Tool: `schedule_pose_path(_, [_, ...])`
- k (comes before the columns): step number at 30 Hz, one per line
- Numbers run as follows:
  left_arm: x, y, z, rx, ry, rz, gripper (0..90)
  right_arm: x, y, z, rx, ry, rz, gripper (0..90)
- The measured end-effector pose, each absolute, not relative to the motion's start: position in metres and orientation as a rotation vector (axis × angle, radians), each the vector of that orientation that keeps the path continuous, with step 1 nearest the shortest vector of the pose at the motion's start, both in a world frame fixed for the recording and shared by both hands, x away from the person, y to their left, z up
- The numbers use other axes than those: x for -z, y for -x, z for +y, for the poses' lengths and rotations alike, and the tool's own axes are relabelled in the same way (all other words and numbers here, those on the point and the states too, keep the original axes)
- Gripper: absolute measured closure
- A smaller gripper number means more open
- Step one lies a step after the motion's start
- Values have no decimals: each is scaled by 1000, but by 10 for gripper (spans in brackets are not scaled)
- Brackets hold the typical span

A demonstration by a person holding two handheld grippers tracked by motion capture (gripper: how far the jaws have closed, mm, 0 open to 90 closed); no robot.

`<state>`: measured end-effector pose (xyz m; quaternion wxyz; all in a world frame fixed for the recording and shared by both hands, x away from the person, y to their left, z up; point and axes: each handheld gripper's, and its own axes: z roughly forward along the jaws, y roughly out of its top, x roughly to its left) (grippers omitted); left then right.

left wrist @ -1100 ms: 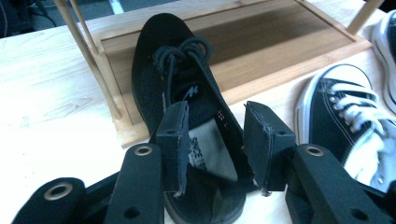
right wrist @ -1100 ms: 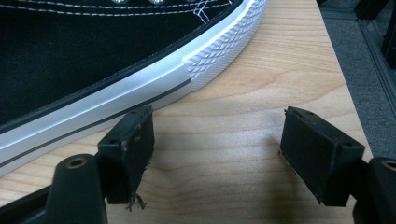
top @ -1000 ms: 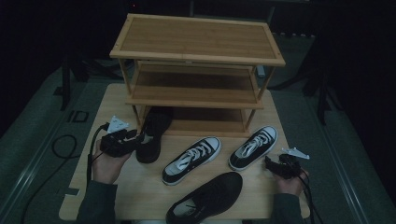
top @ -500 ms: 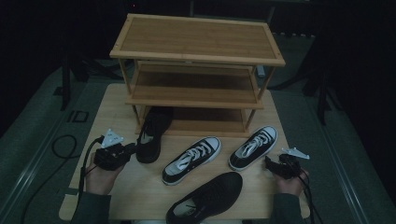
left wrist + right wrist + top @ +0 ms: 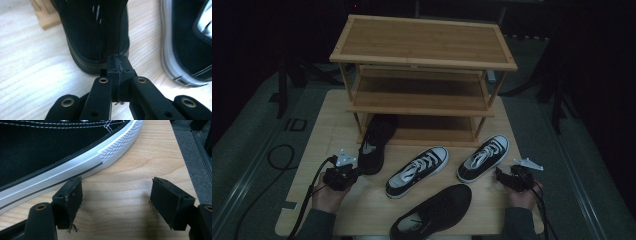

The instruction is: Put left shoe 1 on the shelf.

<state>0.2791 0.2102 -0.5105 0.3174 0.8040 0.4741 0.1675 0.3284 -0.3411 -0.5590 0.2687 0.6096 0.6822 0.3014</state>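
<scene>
A black slip-on shoe (image 5: 376,140) lies with its toe under the bottom shelf of the wooden rack (image 5: 422,50). My left gripper (image 5: 354,173) sits low on the table just behind that shoe's heel (image 5: 92,30). Its jaws have just been closing, and the left gripper (image 5: 118,62) now has its pads pressed together with nothing visible between them. My right gripper (image 5: 503,176) rests on the table at the right, beside the heel of a black-and-white sneaker (image 5: 484,157). In the right gripper view my right gripper (image 5: 116,195) stands open over bare wood, the sneaker's white sole (image 5: 50,180) just left of it.
A second black-and-white sneaker (image 5: 418,171) lies mid-table; its side (image 5: 190,45) is right of my left gripper. Another black shoe (image 5: 434,212) lies near the front edge. The wooden table (image 5: 322,130) ends close to my right gripper; grey floor and cables lie beyond.
My left hand has sunk toward the table and drawn back toward the front edge, and its jaws have shut. The right hand and the shoes have kept still.
</scene>
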Motion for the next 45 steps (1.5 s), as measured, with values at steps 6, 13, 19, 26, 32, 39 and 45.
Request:
schedule_pose_path(6, [523,-282,209,-406,-2166,1284,899,559,-328,-341,-813,-1644,1840,258])
schedule_pose_path(13, [527,-287,210,-410,-2156,1326,898,559,-328,-341,-813,-1643,1841,257])
schedule_pose_path(19, [528,-290,212,-426,-2156,1350,897,559,-328,-341,-813,-1643,1841,257])
schedule_pose_path(26, [527,-290,212,-409,-2150,1356,895,559,-328,-341,-813,-1642,1841,258])
schedule_pose_path(32, [525,-291,205,-395,-2163,1333,897,559,-328,-341,-813,-1642,1841,258])
schedule_pose_path(39, [523,-296,212,-434,-2132,1387,896,559,-328,-341,-813,-1641,1841,258])
schedule_pose_path(45, [518,-305,209,-467,-2122,1377,895,559,-328,-341,-813,-1641,1841,257])
